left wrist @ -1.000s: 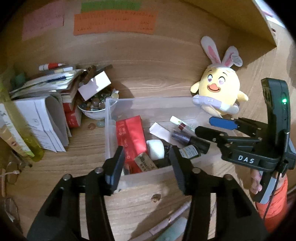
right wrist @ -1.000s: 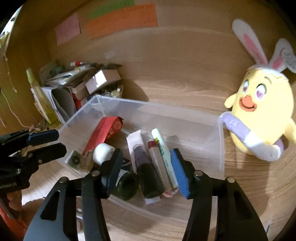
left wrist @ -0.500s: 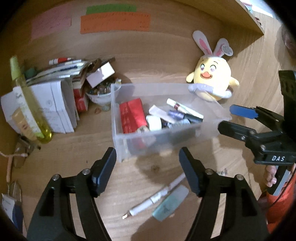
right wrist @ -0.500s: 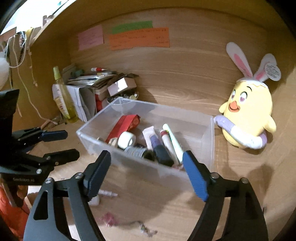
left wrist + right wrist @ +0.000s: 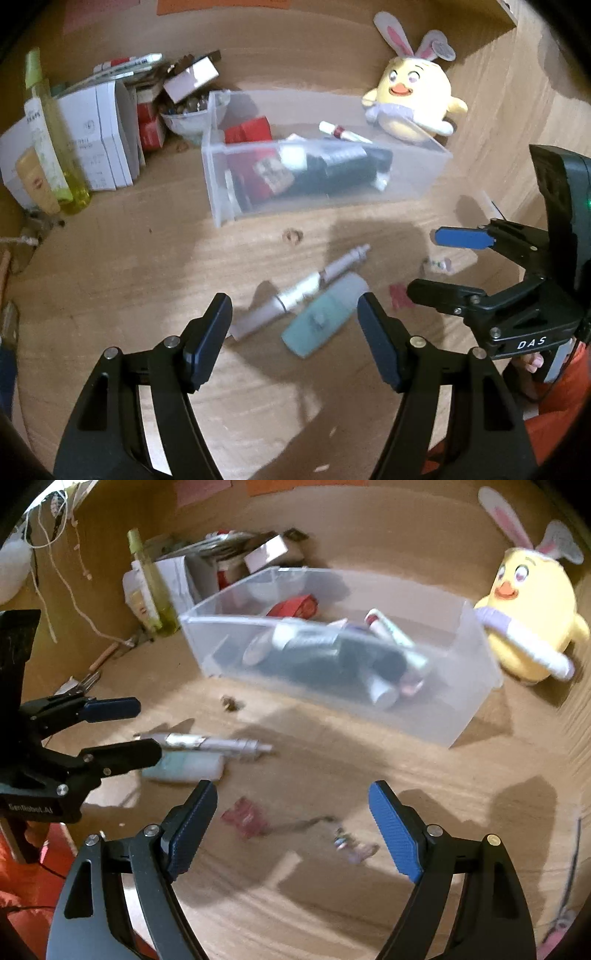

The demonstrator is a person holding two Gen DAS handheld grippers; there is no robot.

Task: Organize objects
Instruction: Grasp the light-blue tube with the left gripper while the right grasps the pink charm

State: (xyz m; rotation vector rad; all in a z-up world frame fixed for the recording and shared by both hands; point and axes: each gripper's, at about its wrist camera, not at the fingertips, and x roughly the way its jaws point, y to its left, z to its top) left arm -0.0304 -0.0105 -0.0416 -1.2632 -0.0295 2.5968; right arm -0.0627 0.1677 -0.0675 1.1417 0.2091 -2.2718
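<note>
Left wrist view: the left gripper (image 5: 293,339) hangs spread and empty over the near part of the wooden desktop (image 5: 110,280), where a white pen-shaped tube (image 5: 299,291) and a pale teal tube (image 5: 323,317) lie side by side, touching, just below its tips. Both look light and rigid, smooth enough to roll or slip; a pinch across the middle of the barrel seems the safest hold. The clear plastic bin (image 5: 413,184), already stocked with cosmetics, sits farther back toward the rear edge beside a yellow plush chick (image 5: 415,103). A second ago this gripper hovered at the bin with narrower jaws; it has since pulled back and down toward the tubes.

Right wrist view: the right gripper (image 5: 291,823), jaws opening with nothing between them, hovers above a small red scrap (image 5: 243,818) and a tiny trinket (image 5: 347,843) near the front edge. It too has left the bin (image 5: 461,709), which filled its view a second earlier
</note>
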